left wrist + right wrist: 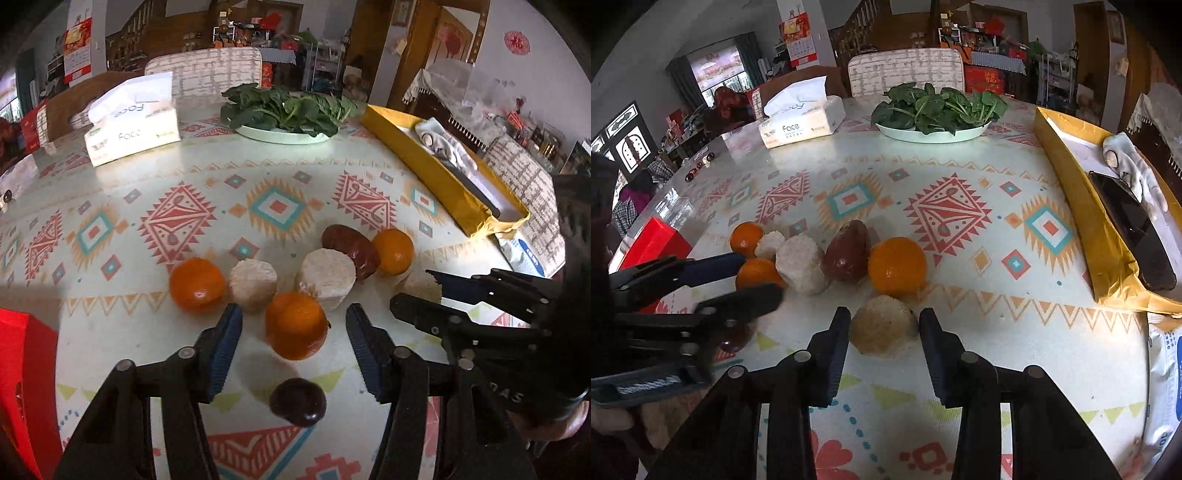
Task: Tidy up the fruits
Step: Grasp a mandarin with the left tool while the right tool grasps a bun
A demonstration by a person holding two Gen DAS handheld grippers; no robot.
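Patterned table (280, 173) holds the fruit (328, 275), all loose in one mixed cluster; nothing sorted yet. Left gripper (293, 332) straddles an orange (295, 325), jaws not touching. Right gripper (884, 332) brackets a pale chunk (882, 326), contact unclear.

A table (960, 258) with a patterned cloth carries everything. Near its front lie three oranges (295, 325), three pale round chunks (327, 277), a red-brown fruit (349, 245) touching one chunk, and a dark plum (297, 402). At the far side stand a tissue box (803, 123) and a plate (932, 134) of greens. A yellow box (1082, 206) lies along the right edge, a red box (653, 238) at the left. Small dark round things (700, 166), perhaps fruits, sit far left.
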